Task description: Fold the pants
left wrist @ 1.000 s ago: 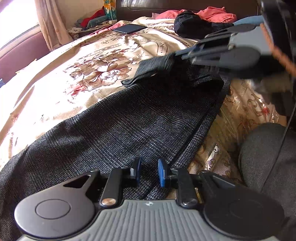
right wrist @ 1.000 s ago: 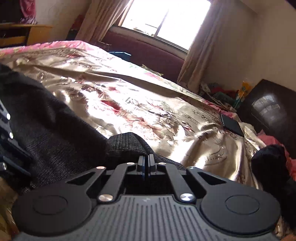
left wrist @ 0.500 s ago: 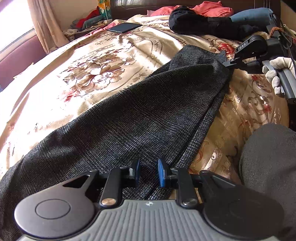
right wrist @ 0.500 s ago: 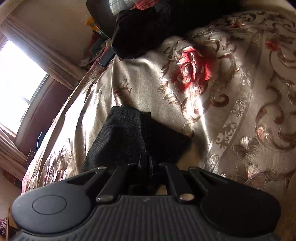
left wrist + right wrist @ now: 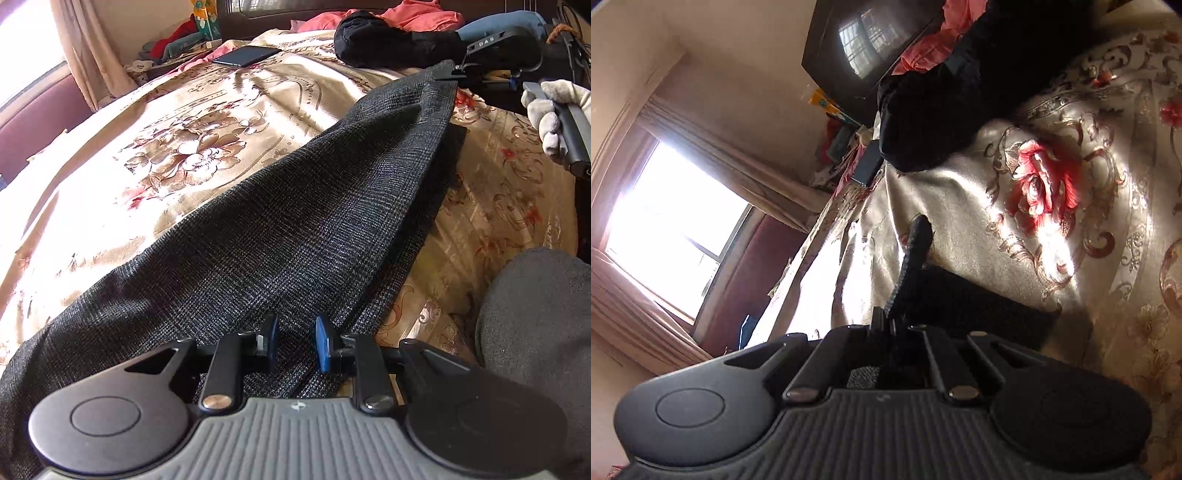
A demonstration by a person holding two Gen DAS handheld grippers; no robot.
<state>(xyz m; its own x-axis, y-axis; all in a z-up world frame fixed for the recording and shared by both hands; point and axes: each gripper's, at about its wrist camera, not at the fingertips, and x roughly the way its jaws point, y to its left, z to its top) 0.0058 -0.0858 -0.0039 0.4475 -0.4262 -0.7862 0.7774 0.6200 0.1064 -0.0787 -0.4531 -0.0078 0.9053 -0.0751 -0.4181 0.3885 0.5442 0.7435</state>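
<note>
So the pants (image 5: 295, 206) are lying stretched along the bed (image 5: 147, 155), a dark grey woven fabric with a faint check pattern, kind of coarse looking. One end is running up to my right claw (image 5: 452, 74) at the far end, the other is spreading out under my left claw (image 5: 295, 343).

The left claw is sitting with its blue pads (image 5: 325, 347) narrowly apart right over the fabric. I'm honestly not able to tell if they're pinching a fold or just hovering on it.

The right claw is clamping a corner of the pants. In its own view the jaws are pressing together on a thin edge of cloth that's sticking up past them, and the rest of that corner is lying flat on the bedspread just beyond. A gloved hand (image 5: 550, 114) is gripping its handle.

The bedspread is shiny satin, gold with swirly floral patterns and red roses (image 5: 1045, 184). There's a black bundle of clothes (image 5: 388, 40) near the headboard, something pink (image 5: 421, 14) behind it, and a flat dark phone (image 5: 247, 55) lying further left.

There's small white lettering on the right claw's body, too small for me to read.
</note>
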